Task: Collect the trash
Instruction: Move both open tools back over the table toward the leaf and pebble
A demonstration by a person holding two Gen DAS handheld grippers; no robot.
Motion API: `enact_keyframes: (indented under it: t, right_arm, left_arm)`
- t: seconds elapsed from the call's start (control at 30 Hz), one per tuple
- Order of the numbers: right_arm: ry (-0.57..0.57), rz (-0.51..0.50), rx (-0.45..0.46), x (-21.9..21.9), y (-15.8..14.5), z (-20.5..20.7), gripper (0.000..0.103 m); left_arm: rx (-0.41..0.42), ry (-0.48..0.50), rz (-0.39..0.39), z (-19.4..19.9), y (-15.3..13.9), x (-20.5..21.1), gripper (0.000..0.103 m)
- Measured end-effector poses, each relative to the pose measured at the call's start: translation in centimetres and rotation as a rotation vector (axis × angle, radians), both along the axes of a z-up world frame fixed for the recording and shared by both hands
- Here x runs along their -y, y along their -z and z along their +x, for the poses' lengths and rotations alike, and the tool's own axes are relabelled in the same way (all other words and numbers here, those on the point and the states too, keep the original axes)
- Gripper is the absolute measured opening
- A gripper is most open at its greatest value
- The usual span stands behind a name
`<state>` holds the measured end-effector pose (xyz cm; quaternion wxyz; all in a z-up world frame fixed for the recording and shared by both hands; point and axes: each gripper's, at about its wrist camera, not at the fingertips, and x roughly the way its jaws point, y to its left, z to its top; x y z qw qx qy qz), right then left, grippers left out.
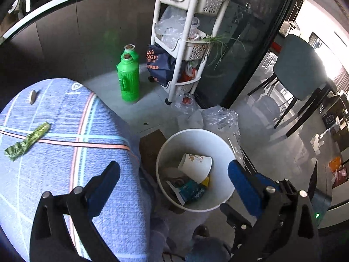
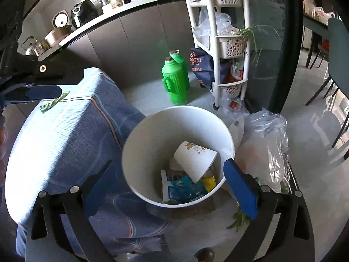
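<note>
A white bin [image 1: 218, 135] [image 2: 152, 135] stands on the floor beside a table under a blue striped cloth [image 1: 65, 152]. Inside it lie a tipped paper cup [image 1: 195, 167] [image 2: 194, 159], a blue packet [image 1: 192, 191] [image 2: 185, 188] and a yellow wrapper [image 2: 208, 183]. On the cloth rest a green wrapper [image 1: 28, 140] [image 2: 52, 103] and a small grey piece [image 1: 32, 96]. My left gripper [image 1: 173, 166] is open and empty, spanning the table edge and the bin. My right gripper [image 2: 168, 163] hangs open and empty over the bin.
Two green flasks [image 1: 128, 80] and a white shelf cart [image 1: 181, 43] with bags stand behind the bin. Clear plastic bags [image 1: 220, 118] lie at its right. Green leaf scraps [image 2: 238, 218] lie on the floor. A chair [image 1: 301, 69] stands beyond the glass door.
</note>
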<state>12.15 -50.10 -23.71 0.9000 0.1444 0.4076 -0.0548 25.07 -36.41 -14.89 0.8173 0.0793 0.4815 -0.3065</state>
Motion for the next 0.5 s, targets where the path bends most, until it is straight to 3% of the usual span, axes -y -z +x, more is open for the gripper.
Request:
enact_keyframes:
  t: [0.5]
  right_arm:
    - [-0.082,-0.065,0.06,-5.2,-5.3,-0.5,0.094]
  left_arm:
    - [0.06,-0.088,-0.052,-3.1,-5.5,-8.4,0.099]
